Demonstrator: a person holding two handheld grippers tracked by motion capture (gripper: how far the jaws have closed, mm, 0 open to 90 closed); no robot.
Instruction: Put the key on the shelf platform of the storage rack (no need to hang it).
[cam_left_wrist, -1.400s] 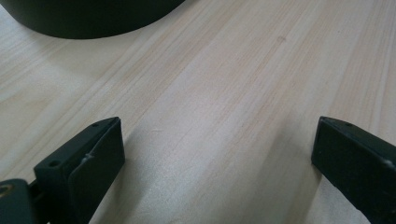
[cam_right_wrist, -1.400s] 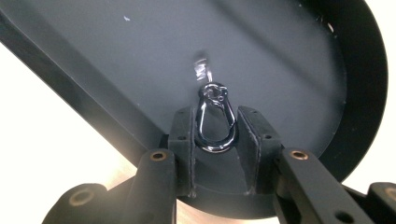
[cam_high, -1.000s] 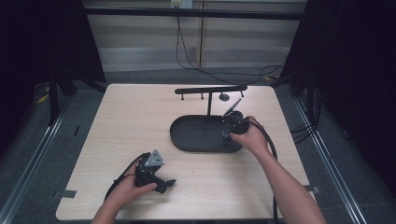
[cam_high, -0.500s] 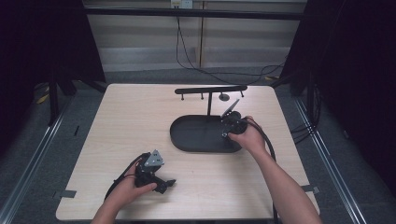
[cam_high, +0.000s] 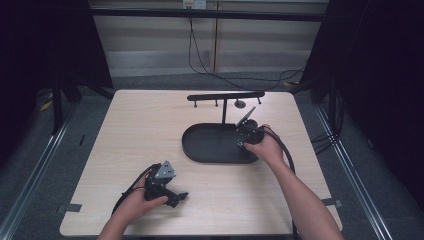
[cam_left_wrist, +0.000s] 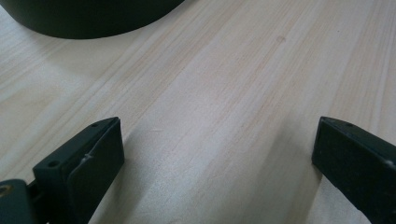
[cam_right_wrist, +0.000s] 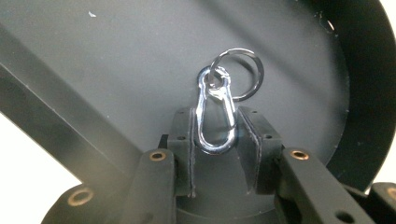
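Note:
A silver carabiner clip (cam_right_wrist: 216, 147) with a key ring (cam_right_wrist: 254, 60) on its top sits between the pads of my right gripper (cam_right_wrist: 215, 116), which is shut on it. That gripper (cam_high: 245, 131) hovers over the right end of the black oval tray (cam_high: 210, 145), whose dark floor (cam_right_wrist: 116, 56) lies behind the clip. My left gripper (cam_high: 175, 196) rests low on the wooden table near the front left, open, with bare wood between its jaws (cam_left_wrist: 217, 140). The tray's rim (cam_left_wrist: 84, 18) shows at the top left of the left gripper view.
A black post (cam_high: 224, 112) rises from the tray's back edge and carries a horizontal bar (cam_high: 225, 96) with small pegs hanging under it. The post crosses the left of the right gripper view (cam_right_wrist: 46, 93). Light wooden table (cam_high: 140, 130) stretches left of the tray.
The right gripper has shifted very slightly toward the tray's middle. The left gripper has stayed where it was.

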